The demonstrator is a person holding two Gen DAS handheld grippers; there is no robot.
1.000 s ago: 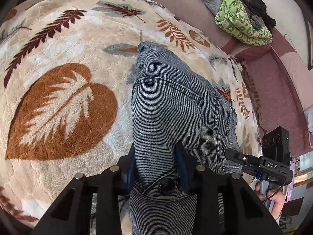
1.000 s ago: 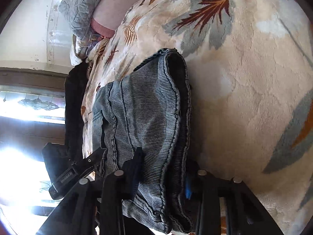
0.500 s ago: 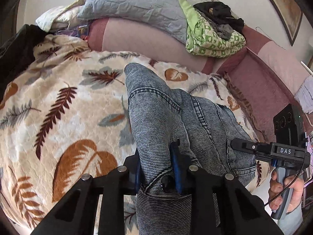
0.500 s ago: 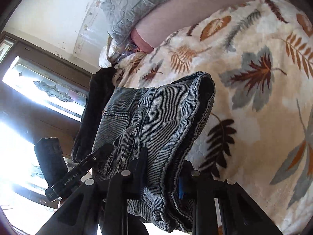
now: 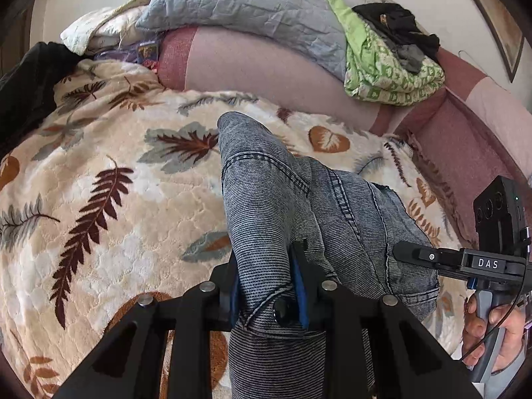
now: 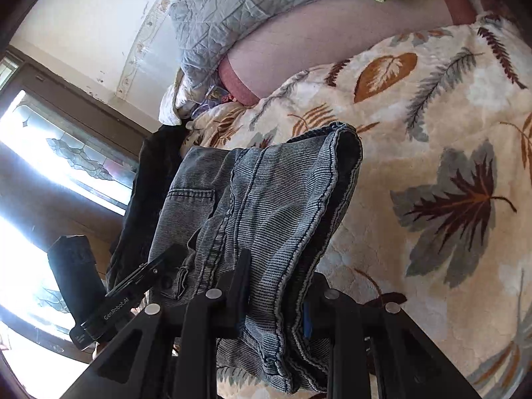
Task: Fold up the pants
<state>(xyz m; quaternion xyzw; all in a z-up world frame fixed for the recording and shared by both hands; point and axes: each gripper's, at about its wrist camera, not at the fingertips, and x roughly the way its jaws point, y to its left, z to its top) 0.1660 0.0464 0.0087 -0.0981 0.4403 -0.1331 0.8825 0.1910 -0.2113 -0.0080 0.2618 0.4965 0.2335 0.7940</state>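
Grey-blue denim pants [image 5: 282, 199] hang folded between my two grippers, lifted above a cream leaf-print blanket [image 5: 99, 199]. My left gripper [image 5: 267, 286] is shut on the waistband end by the dark button. My right gripper [image 6: 276, 296] is shut on the bunched hem end of the pants [image 6: 266, 206]. The right gripper also shows in the left wrist view [image 5: 465, 261], at the right, held by a hand. The left gripper also shows in the right wrist view [image 6: 139, 282], at the lower left.
The blanket [image 6: 432, 166] covers a bed. Behind it lies a pink bolster [image 5: 266, 69] with a grey quilted pillow [image 5: 249, 6] and green patterned laundry [image 5: 389, 66]. A dark garment [image 5: 26, 83] lies at the left. A bright window [image 6: 50, 166] is on the left.
Both grippers have risen and tilted up with the pants, so the headboard end of the bed has come into view. Both still hold the denim.
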